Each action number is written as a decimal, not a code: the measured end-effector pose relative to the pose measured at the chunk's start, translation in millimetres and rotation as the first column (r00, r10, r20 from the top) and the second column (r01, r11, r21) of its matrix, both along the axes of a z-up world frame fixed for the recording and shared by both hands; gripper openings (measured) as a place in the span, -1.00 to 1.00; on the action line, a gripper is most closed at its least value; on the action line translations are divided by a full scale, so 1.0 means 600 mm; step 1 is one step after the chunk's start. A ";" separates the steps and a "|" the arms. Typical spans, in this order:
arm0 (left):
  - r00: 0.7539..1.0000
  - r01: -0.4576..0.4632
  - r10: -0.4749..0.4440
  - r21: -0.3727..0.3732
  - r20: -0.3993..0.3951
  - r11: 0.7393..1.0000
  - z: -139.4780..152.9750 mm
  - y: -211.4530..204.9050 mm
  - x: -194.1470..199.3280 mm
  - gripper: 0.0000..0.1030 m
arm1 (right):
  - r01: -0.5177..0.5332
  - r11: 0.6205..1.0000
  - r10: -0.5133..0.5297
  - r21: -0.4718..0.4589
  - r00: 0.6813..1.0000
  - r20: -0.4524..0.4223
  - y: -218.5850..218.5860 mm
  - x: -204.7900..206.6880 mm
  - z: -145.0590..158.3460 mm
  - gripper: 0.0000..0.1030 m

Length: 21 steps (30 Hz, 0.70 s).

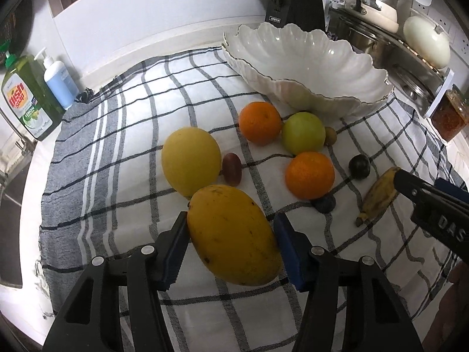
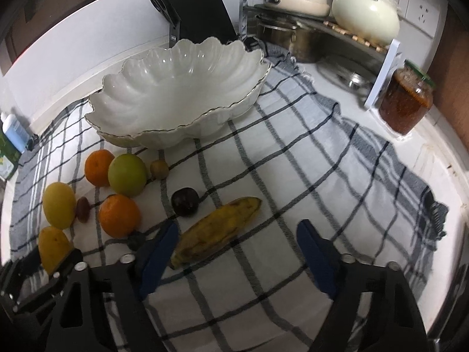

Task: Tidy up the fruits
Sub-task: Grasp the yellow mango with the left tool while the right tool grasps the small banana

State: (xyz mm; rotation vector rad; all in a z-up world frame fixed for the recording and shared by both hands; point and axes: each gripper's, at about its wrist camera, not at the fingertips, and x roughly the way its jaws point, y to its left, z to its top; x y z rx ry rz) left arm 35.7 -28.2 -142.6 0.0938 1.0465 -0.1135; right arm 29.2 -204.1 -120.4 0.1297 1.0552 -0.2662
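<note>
Left wrist view: the mango [image 1: 233, 234] is pinched between the blue pads of the left gripper [image 1: 231, 245], both pads pressed on its sides, and it looks lifted a bit off the checked cloth [image 1: 132, 146], though that can't be told for sure. The rest of the fruit is laid out behind it: a yellow fruit [image 1: 191, 161], two oranges [image 1: 259, 123], a green apple [image 1: 304, 133]. The scalloped white bowl [image 1: 307, 58] is seen empty at the far side. So the step in hand is judged to be the mango pickup, with nothing sorted yet.

Right wrist view: the right gripper [image 2: 234, 252] is spread wide over the banana [image 2: 217, 233]. The left pad is just beside the stem end, the right pad well apart, so nothing is gripped. A dark plum [image 2: 184, 205] sits just beyond the banana.

Next move, as a guess: the mango gets carried over the other fruit and lowered into the bowl, clearing the wavy rim. The banana would need squaring up between the pads before being squeezed.
</note>
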 end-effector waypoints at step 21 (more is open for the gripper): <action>0.999 0.023 -0.024 -0.012 -0.032 1.000 -0.004 0.019 0.024 0.04 | 0.149 0.984 -0.136 0.098 0.982 -0.129 0.010 0.049 -0.055 -0.36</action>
